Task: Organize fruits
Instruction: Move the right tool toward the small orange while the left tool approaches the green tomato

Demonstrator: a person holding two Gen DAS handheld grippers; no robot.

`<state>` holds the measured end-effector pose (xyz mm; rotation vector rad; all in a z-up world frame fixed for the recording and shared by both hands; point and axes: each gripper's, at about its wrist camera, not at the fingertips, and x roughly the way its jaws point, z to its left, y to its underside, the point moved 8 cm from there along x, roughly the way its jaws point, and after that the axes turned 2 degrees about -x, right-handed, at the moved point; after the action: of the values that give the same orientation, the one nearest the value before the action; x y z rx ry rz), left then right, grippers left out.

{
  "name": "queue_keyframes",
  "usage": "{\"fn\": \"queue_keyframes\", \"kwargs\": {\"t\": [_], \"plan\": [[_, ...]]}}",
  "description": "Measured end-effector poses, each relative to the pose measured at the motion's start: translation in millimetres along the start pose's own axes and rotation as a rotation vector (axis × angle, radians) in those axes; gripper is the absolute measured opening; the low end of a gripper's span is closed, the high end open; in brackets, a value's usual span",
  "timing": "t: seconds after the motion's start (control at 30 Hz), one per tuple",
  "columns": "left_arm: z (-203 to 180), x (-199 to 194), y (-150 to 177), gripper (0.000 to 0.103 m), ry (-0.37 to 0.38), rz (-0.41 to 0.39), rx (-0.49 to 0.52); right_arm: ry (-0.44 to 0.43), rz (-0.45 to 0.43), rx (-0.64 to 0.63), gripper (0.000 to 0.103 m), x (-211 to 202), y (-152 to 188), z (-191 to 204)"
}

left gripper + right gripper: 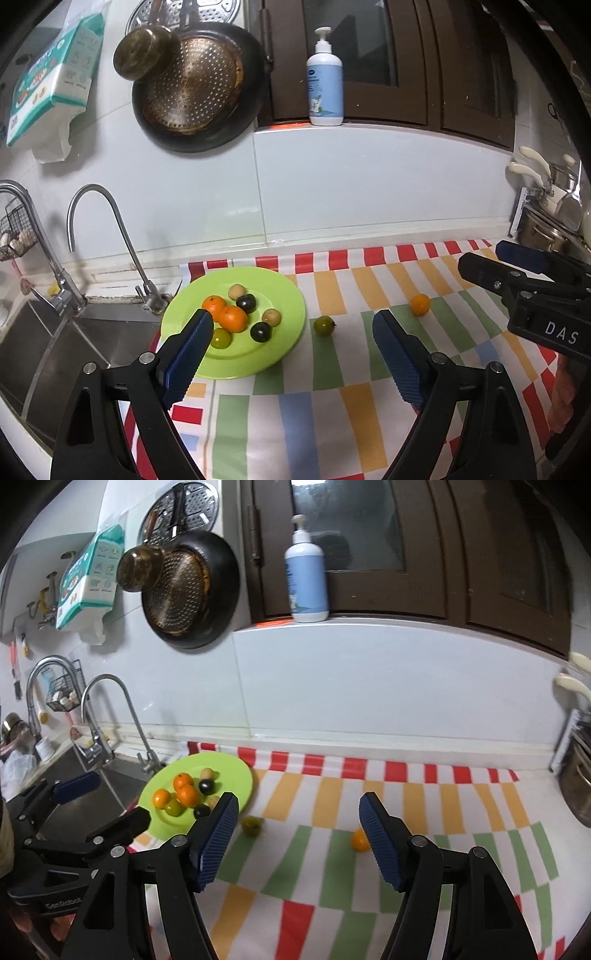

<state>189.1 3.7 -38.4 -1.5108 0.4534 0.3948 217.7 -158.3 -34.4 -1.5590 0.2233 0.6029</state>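
Note:
A lime-green plate near the sink holds several small fruits: oranges, dark plums, pale brown ones and a green one. On the striped cloth lie a loose green fruit and a loose orange. My left gripper hangs open above the cloth, nothing between its fingers. My right gripper is open too and holds nothing; it shows at the right edge of the left wrist view.
A steel sink with two taps lies left of the plate. Pans and a tissue pack hang on the tiled wall. A pump bottle stands on the window ledge. Pots crowd the right end of the counter.

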Motion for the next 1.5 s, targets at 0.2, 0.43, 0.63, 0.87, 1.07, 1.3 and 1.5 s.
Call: {"fn": "queue_keyframes", "kwargs": {"t": [0.2,0.43,0.63,0.87,1.07,1.3,1.5], "plan": [[-14.1,7.9,16.2,0.088,0.027,0.024,0.004,0.032,0.015,0.028,0.068,-6.6,14.2,-15.1],[-24.9,26.0,27.9,0.088,0.048,0.041,0.03,0.073,0.045,0.031,0.068,-1.2,35.0,-28.6],[-30.4,50.9,32.0,0.084,0.071,0.072,0.046,0.071,0.079,0.048,0.068,18.0,45.4,-36.9],[-34.6,85.6,31.7,0.073,0.094,0.093,0.059,0.073,0.124,0.066,0.068,48.2,51.7,-46.0],[-36.7,115.5,33.5,0.064,0.112,0.143,0.052,0.073,0.168,0.093,0.068,75.2,60.1,-53.3],[-37.3,152.6,42.3,0.048,0.13,0.234,0.054,0.053,0.222,0.135,0.062,110.4,69.2,-60.2],[-36.7,170.6,51.9,0.041,0.125,0.259,0.059,0.042,0.248,0.174,0.054,132.0,72.7,-65.6]]}}
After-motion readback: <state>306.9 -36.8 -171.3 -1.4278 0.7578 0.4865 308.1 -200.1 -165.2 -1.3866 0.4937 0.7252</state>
